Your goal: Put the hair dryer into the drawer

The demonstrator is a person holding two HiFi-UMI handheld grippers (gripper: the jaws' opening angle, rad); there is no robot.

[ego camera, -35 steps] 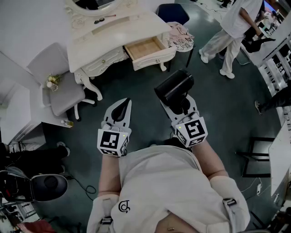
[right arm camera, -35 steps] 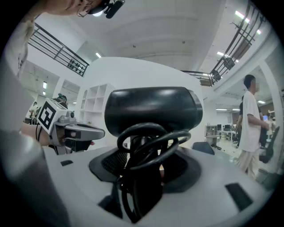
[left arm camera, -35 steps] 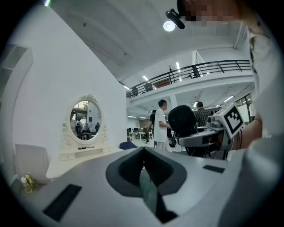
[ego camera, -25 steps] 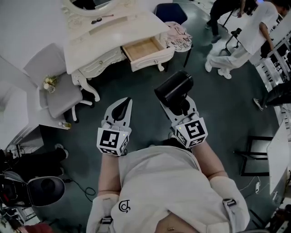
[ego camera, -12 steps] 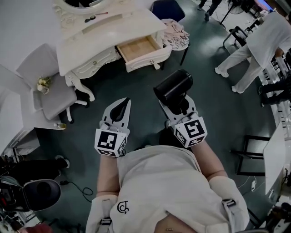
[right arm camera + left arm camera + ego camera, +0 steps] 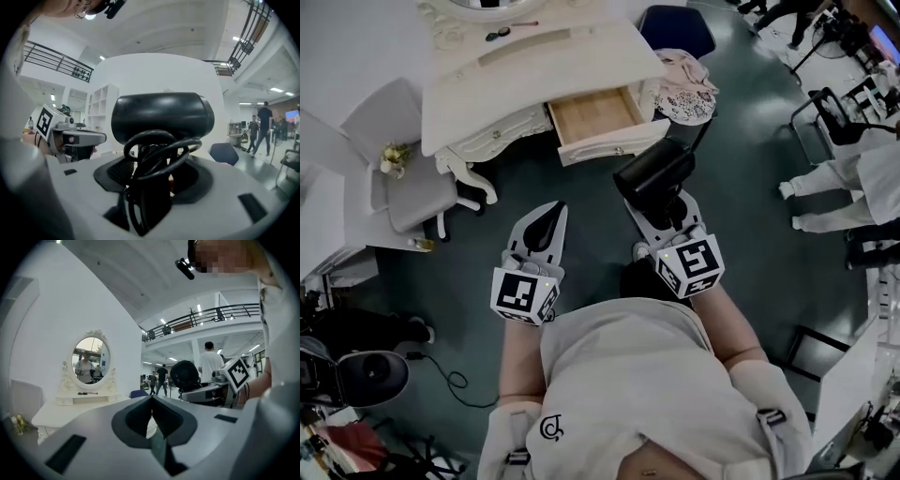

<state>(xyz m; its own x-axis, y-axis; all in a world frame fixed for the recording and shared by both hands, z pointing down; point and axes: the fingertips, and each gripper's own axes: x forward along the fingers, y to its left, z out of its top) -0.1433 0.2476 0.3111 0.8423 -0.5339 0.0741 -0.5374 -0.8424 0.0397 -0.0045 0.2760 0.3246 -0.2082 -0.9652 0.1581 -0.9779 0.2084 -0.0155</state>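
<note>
Right gripper (image 6: 660, 210) grips the dryer (image 6: 653, 173); the open, empty drawer (image 6: 595, 112) waits ahead; left gripper (image 6: 551, 217) is closed on nothing

The pale wooden drawer (image 6: 592, 111) stands pulled out of the white carved dressing table (image 6: 534, 80), its inside open from above. The dark floor (image 6: 581, 187) before it lies free. A round cloth-covered stool (image 6: 686, 89) crowds its right side; a grey padded chair (image 6: 403, 183) stands well off to the left
</note>
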